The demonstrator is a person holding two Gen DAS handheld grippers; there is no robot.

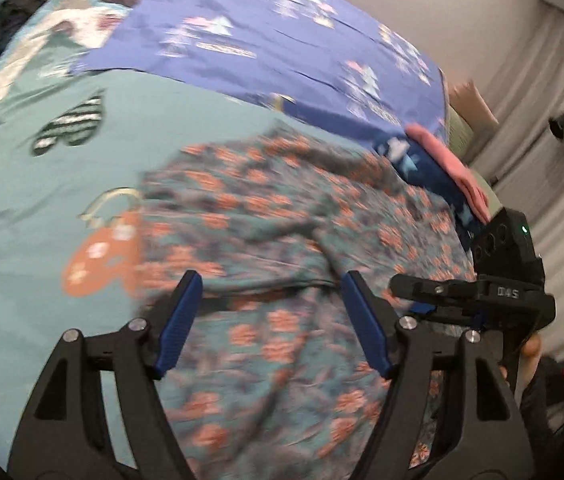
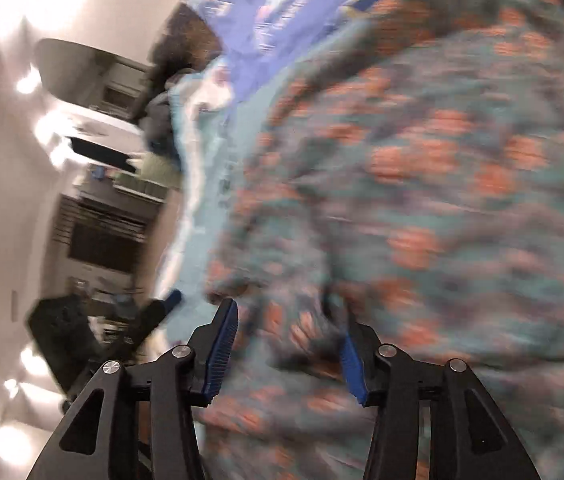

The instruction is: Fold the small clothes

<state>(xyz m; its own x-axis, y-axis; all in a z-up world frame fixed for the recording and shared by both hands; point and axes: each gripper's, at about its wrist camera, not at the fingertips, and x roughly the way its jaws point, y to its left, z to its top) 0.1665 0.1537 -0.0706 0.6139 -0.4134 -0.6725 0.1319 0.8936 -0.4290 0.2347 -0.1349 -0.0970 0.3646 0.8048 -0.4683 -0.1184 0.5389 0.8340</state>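
You're hovering both grippers, left (image 1: 272,322) and right (image 2: 289,346), fingers spread and gripping nothing, over the floral garment (image 1: 282,216), pink cloth (image 1: 447,168) lying at 2 o'clock.

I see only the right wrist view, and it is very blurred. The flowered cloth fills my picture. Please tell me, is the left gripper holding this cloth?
Observer: No. The left gripper is open above the flowered cloth; its pads pinch nothing.
Operator: Are other clothes lying near it?
Observer: Yes. At its far right edge, a pink cloth overlaps a dark blue cloth with stars.
Operator: What is printed on the sheet to the left of the flowered cloth?
Observer: The teal sheet shows an orange mushroom, partly covered by the flowered cloth.
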